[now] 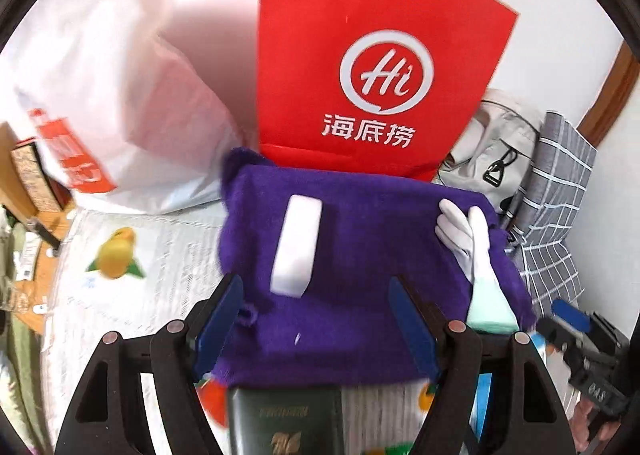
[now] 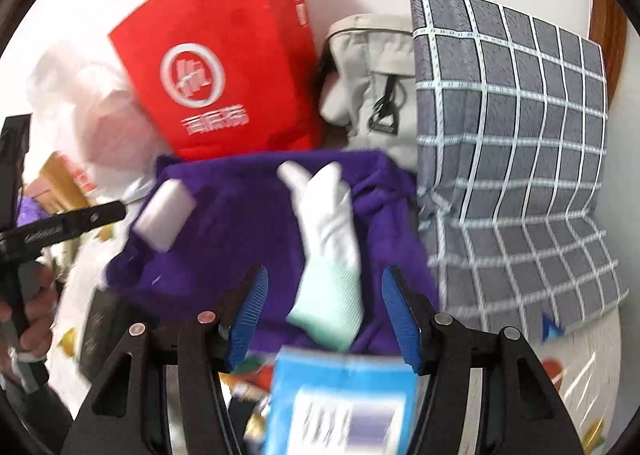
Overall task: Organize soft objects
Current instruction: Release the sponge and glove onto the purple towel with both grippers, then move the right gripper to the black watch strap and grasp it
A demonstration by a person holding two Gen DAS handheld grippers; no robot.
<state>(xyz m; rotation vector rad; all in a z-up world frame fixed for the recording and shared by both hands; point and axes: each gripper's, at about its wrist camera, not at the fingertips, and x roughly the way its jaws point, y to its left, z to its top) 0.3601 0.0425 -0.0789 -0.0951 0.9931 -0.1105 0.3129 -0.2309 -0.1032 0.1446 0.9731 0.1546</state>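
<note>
Glove [image 2: 328, 239] between parted, empty right jaws, left jaws gaping over towel [image 1: 352, 255]: soft, light, limp; best pinched mid-cuff.

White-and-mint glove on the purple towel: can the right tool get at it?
Probably yes: the white-and-mint glove lies uncovered on the purple towel, directly ahead of the open right tool, nothing between.

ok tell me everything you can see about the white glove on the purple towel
The white glove with a pale green ribbed cuff looks like soft knit fabric. It lies flat on the right part of the purple fluffy towel, fingers toward the red paper bag, cuff toward the camera. Some fingers are spread apart. Only the towel touches it; the right gripper stands open around the cuff end without pressing it. A white rectangular block lies apart on its left.
</note>
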